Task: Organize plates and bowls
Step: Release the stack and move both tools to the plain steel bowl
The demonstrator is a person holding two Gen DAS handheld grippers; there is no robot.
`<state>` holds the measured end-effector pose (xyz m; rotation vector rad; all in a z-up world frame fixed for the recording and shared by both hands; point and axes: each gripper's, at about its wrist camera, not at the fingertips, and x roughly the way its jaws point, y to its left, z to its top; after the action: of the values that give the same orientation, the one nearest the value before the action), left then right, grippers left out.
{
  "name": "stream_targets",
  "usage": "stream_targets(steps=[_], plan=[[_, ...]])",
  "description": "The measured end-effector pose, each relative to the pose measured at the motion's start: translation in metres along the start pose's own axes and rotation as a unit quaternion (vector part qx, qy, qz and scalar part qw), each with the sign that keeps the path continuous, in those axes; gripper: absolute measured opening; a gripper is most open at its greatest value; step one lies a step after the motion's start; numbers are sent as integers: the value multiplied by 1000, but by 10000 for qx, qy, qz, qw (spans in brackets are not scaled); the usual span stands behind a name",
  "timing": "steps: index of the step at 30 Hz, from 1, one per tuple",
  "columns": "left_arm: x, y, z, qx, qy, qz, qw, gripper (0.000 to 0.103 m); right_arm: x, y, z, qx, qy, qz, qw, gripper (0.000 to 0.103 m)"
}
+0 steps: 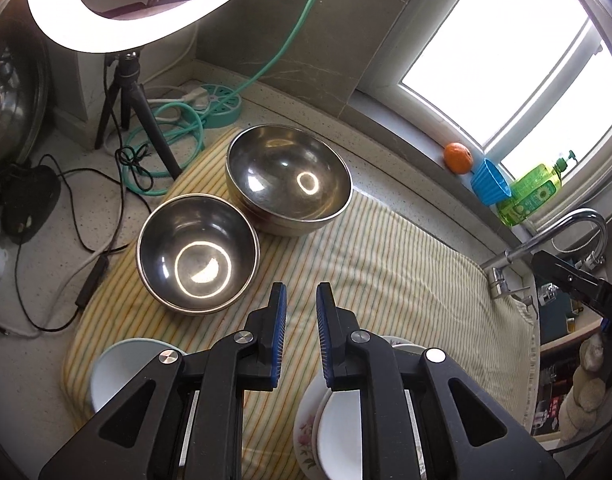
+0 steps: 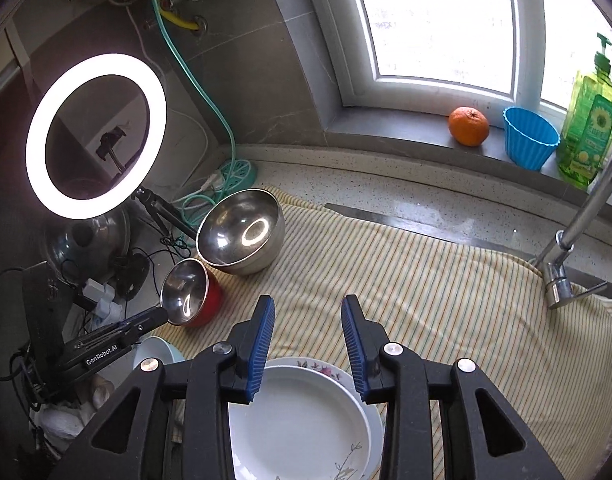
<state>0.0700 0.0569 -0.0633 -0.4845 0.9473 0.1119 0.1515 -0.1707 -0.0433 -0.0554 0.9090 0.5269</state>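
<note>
Stacked plates (image 2: 301,420) sit right under our right gripper (image 2: 308,344), at 6 o'clock, jaws spread and empty; left gripper (image 1: 301,332) has a narrow gap, holding nothing. We judge the plates done, bowls next: big steel bowl (image 1: 288,182) at 12 o'clock, smaller bowl (image 1: 197,254) at 10, pale bowl (image 1: 119,372) at 8 need nesting.

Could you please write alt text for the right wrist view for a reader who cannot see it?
The right gripper, fingers apart and holding nothing, hangs over stacked white plates on a striped cloth. Beyond sit a large steel bowl and a smaller red-sided bowl, with a lit ring light at left.
</note>
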Motion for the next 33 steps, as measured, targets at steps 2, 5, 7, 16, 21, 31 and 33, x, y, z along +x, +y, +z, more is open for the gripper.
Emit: stream_targets(steps=[2, 5, 7, 16, 21, 31, 33], plan=[[2, 1, 3, -78, -32, 78, 9999, 13, 9, 2, 13, -142, 55, 75, 9999, 32], [5, 3, 9, -215, -97, 203, 9995, 13, 24, 0, 30, -190, 174, 271, 9993, 32], [7, 7, 15, -354, -163, 259, 9989, 13, 34, -2, 40, -220, 228, 354, 9989, 32], [33, 16, 44, -775, -273, 597, 9948, 13, 93, -10, 72, -321, 543, 615, 9961, 32], [50, 18, 55, -877, -277, 814, 9924, 13, 128, -9, 81, -361, 741, 823, 9932, 32], [73, 32, 70, -1161, -198, 954, 9884, 13, 187, -4, 92, -383, 1105, 982, 9883, 32], [77, 38, 74, -1253, -165, 953, 9874, 13, 196, -5, 94, -296, 1177, 1061, 9869, 32]])
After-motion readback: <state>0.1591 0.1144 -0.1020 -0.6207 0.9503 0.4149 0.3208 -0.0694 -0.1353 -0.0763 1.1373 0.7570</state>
